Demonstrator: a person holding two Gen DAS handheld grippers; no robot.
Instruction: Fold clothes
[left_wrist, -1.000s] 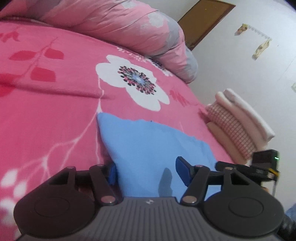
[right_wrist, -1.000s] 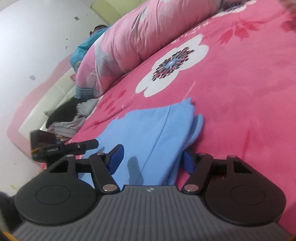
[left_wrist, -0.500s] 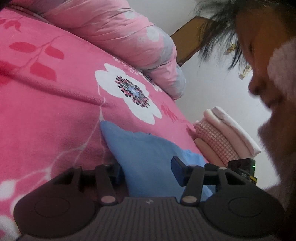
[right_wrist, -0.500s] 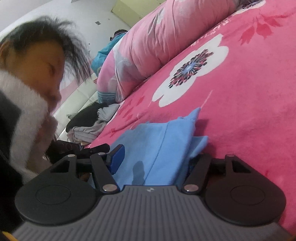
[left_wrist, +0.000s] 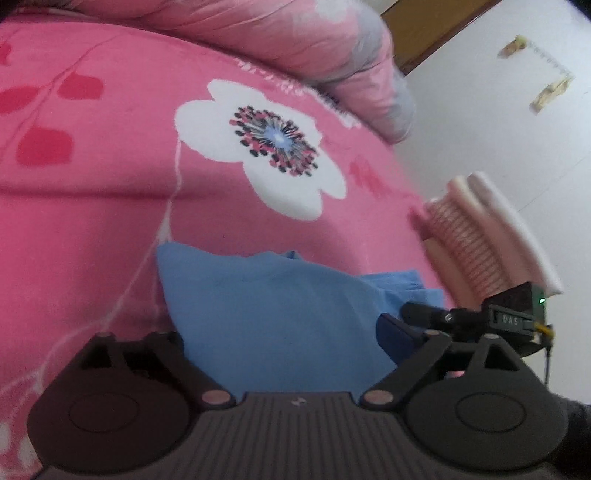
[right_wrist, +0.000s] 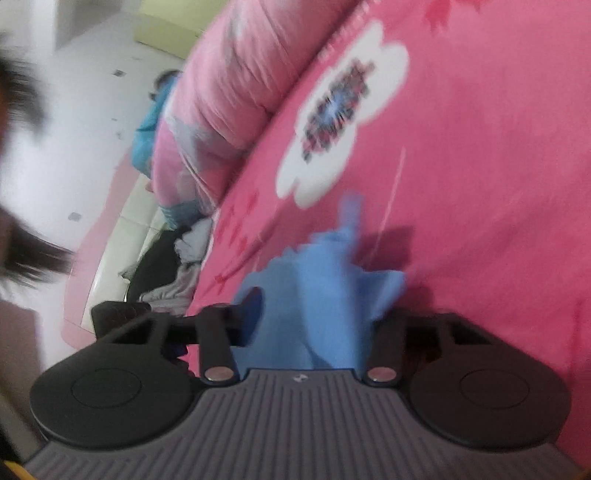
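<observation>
A: Where does the blue garment (left_wrist: 280, 314) lie?

B: On the pink floral bedspread (left_wrist: 110, 221), near the edge where a stack of folded clothes (left_wrist: 487, 236) rests; a rolled pink quilt (left_wrist: 295, 40) lies along the far side.

A: State of the left gripper (left_wrist: 284, 336)?

B: Its jaws are opening, standing apart with the cloth between them, not pressed.

A: And the right gripper (right_wrist: 317, 314)?

B: Its jaws are closing, with bunched blue fabric between them; motion blur hides whether the pads press it. An unfolded pile of clothes (right_wrist: 173, 266) lies beyond the bed's edge.
</observation>
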